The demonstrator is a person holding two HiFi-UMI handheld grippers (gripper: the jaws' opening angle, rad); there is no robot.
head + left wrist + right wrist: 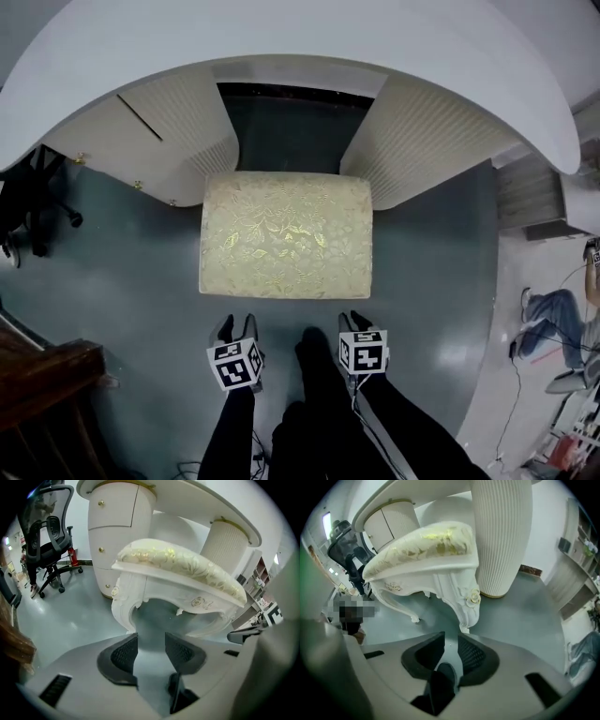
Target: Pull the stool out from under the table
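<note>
One stool [286,234], cream-gold floral cushion on a white carved frame, stands on the grey-green floor [122,281]. Only its back edge is at the mouth of the gap under the white curved surface [281,37]; the rest of the seat is out in front. Two ribbed pedestals carry that surface, the left pedestal [178,127] and the right pedestal [422,141], and each is close to a back corner of the stool. The left one shows three gold knobs [100,549]. In the right gripper view two carved stool legs [468,606] are plain to see.

There are two hand-held grippers, each with one marker cube. The left hand-held gripper [237,323] is near the stool's front edge without touching it, jaws apart, only floor between them. The right hand-held gripper [353,319] is likewise off the stool, with a narrower gap and nothing pinched.

The holder's dark-trousered legs [319,394] stand right behind the grippers. One black office chair [33,202] is far left. One dark wooden piece [47,375] sits lower left. A second person's legs in jeans [553,319] are at the far right, well apart.
</note>
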